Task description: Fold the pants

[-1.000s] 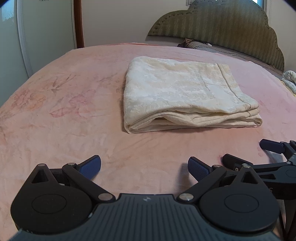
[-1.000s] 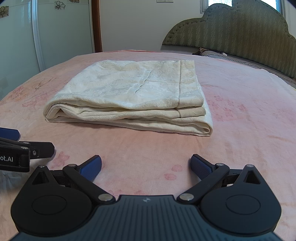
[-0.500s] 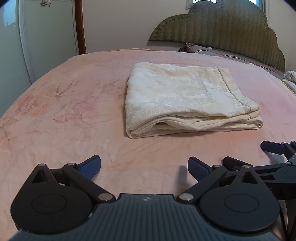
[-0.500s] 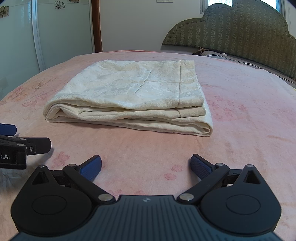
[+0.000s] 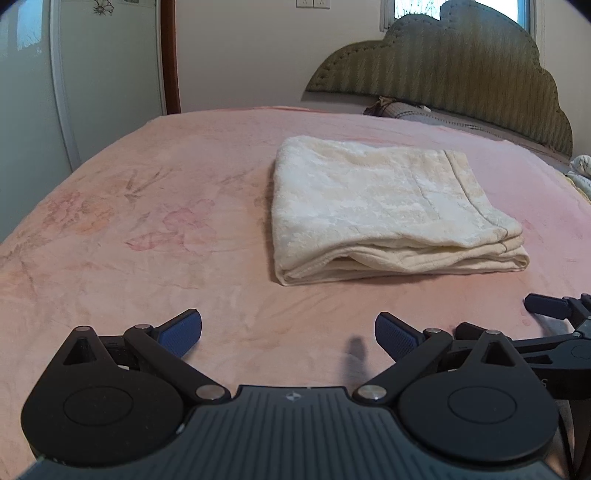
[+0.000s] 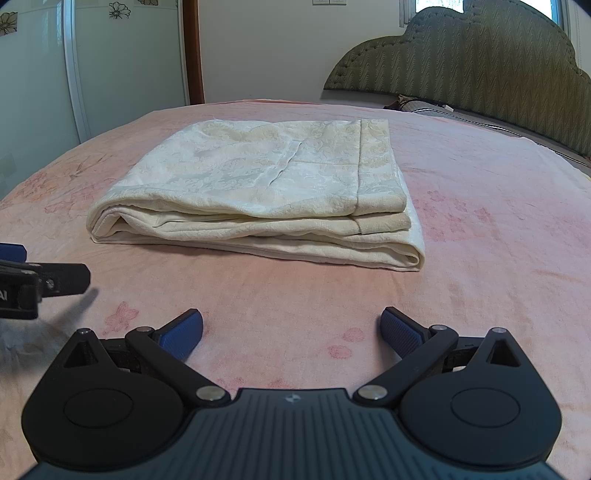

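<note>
Since a second ago the left gripper (image 5: pixel 288 332) has tipped upward, so the folded pants (image 5: pixel 376 206) sit lower in its view and more of the wall and window shows above the headboard (image 5: pixel 458 85); the right gripper (image 6: pixel 291 330) has held its place, and in its view the left one has slid further out at the left edge.

Cream and patterned, the pants lie folded into a flat stack of several layers on the pink bedspread (image 5: pixel 147 221), near the middle of the bed, well ahead of both grippers and touching neither. From the right wrist the pants (image 6: pixel 266 184) show their layered open edges along the near side and a rounded fold at the left; from the left wrist the rounded fold faces the near left corner and a seam runs along the right part of the top.

Both grippers hover low over the bedspread with their blue fingers spread wide and nothing between them.

Only the left wrist shows a pale bundle (image 5: pixel 581 166) at the far right edge; only the right wrist shows flower stickers (image 6: pixel 118 9) on the sliding door (image 6: pixel 125 62). A grey pillow (image 5: pixel 402 110) lies below the headboard.
</note>
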Available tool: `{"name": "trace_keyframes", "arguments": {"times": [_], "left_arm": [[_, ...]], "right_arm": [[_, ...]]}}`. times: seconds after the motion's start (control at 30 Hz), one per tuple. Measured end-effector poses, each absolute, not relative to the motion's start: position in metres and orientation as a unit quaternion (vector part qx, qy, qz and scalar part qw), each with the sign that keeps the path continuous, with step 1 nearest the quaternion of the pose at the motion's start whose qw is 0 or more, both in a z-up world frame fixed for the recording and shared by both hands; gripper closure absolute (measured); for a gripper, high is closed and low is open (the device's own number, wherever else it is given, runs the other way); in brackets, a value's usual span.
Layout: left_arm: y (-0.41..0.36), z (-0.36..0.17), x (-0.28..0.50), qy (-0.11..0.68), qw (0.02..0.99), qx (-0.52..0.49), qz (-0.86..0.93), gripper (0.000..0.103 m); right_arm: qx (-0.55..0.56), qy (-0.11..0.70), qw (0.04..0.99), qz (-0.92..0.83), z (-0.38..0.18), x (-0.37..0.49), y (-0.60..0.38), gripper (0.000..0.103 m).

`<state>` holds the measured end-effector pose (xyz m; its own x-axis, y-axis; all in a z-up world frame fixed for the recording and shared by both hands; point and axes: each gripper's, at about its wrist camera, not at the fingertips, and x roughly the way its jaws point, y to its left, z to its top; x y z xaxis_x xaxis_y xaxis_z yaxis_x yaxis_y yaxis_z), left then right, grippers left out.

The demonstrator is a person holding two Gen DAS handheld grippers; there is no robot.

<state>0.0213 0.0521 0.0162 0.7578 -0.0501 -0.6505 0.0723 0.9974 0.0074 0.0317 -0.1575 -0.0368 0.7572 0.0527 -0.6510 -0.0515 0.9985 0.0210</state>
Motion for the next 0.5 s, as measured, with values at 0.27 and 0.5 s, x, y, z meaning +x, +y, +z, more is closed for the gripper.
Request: {"name": "trace_keyframes", "arguments": {"times": [0.27,0.5], "left_arm": [[0.071,0.028,0.027,0.341,0.940,-0.009,-0.016,0.001],[0.067,0.027,0.040,0.355,0.935,-0.016,-0.007,0.001]], "right_arm": [[0.001,0.347,0.937,0.028,-0.037,0.032,-0.157,0.000],[0.001,0.347,0.937,0.028,-0.036,0.032,-0.158,0.000]]}}
